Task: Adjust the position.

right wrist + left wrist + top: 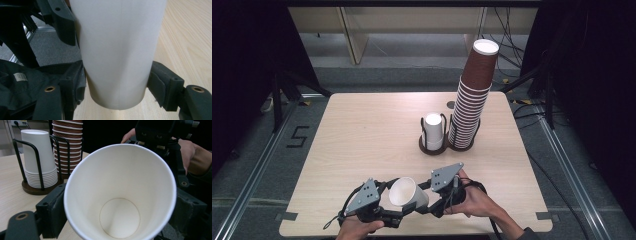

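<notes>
1. A pale wood-grain surface is seen in a dark room with grey flooring around it.
2. At its far right, a dark round holder with black wire uprights carries a short white stack; beside it stands a tall brown stack with white ribbed rims.
3. One white cup, smooth, tapered paper, is held tilted near the front edge, between both hands.
4. The right hand-held gripper is clamped on its lower wall.
5. The left hand-held gripper is set around the rim end, partly apart; pad contact cannot be told.
6. The cup is judged separated; its placing remains.
</notes>
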`<state>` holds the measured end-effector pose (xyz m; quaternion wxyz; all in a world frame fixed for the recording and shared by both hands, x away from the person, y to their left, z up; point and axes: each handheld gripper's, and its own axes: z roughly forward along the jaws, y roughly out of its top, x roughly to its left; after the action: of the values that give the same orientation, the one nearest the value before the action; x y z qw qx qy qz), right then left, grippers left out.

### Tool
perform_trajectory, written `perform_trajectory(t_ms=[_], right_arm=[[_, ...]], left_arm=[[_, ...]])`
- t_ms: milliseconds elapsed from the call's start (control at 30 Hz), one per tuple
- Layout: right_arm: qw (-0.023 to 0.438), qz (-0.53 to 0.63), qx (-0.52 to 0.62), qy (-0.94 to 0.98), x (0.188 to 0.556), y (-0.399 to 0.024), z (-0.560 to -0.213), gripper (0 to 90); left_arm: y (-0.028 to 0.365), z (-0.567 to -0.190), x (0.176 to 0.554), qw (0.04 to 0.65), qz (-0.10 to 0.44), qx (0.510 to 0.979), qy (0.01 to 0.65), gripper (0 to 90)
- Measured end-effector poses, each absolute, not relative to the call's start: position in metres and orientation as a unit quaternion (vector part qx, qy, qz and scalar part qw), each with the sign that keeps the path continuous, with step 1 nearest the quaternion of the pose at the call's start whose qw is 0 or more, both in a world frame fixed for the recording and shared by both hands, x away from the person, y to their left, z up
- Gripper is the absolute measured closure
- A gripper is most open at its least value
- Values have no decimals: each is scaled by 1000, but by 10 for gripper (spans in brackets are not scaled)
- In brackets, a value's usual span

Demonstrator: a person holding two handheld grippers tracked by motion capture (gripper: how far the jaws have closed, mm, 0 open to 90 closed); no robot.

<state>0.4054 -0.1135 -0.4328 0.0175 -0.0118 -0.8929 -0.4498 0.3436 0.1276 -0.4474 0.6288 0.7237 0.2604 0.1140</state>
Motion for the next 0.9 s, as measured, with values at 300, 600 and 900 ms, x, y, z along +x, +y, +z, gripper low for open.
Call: perform_trajectory(t_ms=[300,600,900], right_arm=[[37,-456,-38,-889,409,-112,-440,315],[10,-440,-91,-894,416,-133,-442,208],[-10,-444,-141,-885,416,-166,-447,219]], left_arm=[[131,-447,347,630,109,721,267,249],[145,-441,350,593,156,734,292,247],[165,-441,360,530,236,737,347,244]])
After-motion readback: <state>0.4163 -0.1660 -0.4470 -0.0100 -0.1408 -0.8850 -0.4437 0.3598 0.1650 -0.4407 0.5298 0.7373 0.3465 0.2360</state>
